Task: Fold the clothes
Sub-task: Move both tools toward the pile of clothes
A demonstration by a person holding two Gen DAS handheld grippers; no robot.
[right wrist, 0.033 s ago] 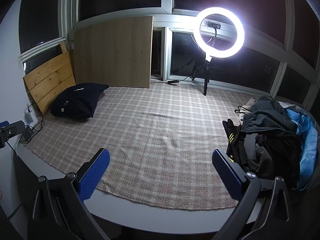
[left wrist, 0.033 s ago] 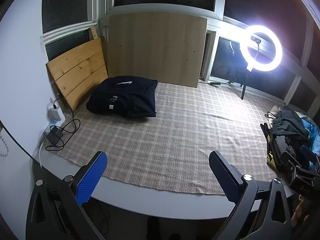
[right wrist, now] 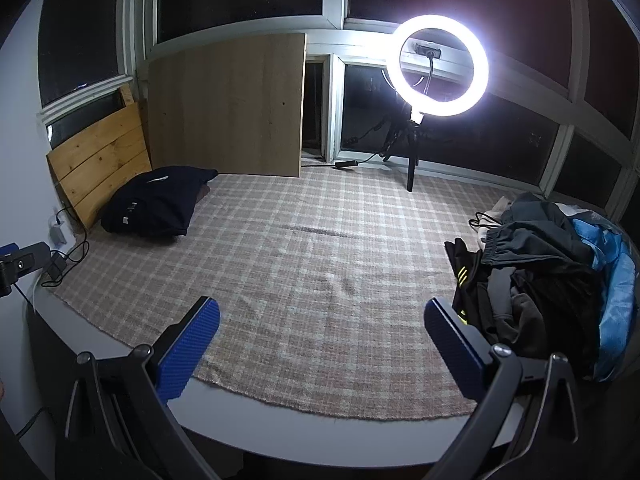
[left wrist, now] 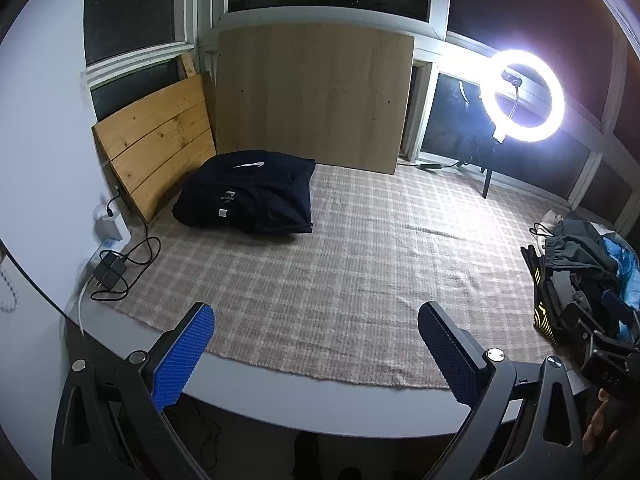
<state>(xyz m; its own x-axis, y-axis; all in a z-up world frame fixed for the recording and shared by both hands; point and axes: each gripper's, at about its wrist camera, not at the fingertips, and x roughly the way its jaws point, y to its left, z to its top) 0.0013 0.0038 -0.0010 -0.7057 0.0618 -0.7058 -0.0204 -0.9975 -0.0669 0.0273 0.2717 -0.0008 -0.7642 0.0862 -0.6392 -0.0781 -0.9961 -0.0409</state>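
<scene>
Above the plaid mat (right wrist: 320, 264), you hold left gripper (left wrist: 316, 354) and right gripper (right wrist: 322, 344) spread, empty, likely readying for the unfolded clothes pile (right wrist: 536, 276).

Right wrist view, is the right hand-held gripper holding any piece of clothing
No, the right hand-held gripper is open with only the checked woven mat between its blue pads, and the unfolded dark clothes pile lies untouched beside it.

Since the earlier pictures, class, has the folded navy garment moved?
No. The folded navy garment lies at the same spot against the slatted wooden board in the left wrist view, at the far left corner of the plaid mat.
</scene>
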